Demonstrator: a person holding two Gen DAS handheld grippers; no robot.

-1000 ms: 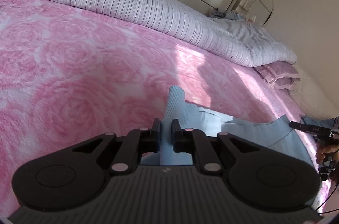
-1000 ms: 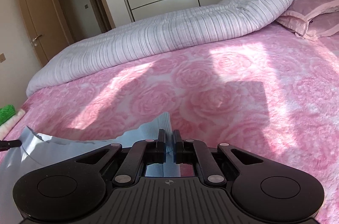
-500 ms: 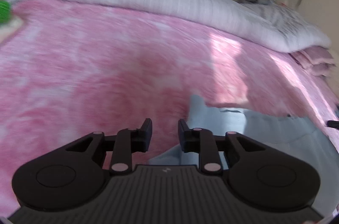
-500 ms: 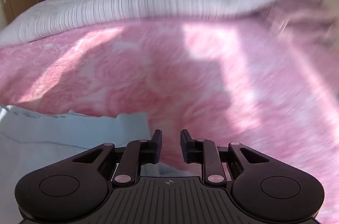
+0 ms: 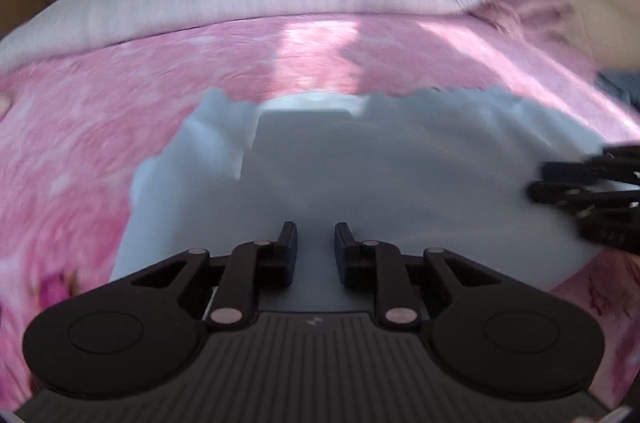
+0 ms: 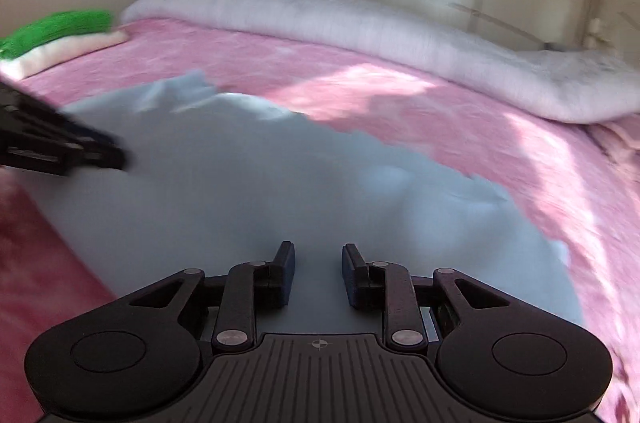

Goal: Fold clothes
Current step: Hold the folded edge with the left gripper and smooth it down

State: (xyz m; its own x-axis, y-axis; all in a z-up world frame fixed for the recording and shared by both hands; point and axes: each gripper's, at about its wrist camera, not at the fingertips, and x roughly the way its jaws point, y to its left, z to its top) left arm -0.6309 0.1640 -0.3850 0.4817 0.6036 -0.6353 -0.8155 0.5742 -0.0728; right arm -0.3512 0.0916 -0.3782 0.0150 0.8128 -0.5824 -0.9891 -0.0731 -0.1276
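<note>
No readable words, numbers or brand names appear in either view. The only marks are small pale emblems on each gripper's ribbed black body: a tiny zigzag sign on the left gripper and a small crossed circle on the right gripper, each centred just behind the fingers.

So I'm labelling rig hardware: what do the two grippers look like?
Both match: the left gripper and right gripper are matte black, with two short squared fingers, angular link arms on pale round pins, rounded side lobes and a ribbed dark grey base bearing a small white mark.
</note>
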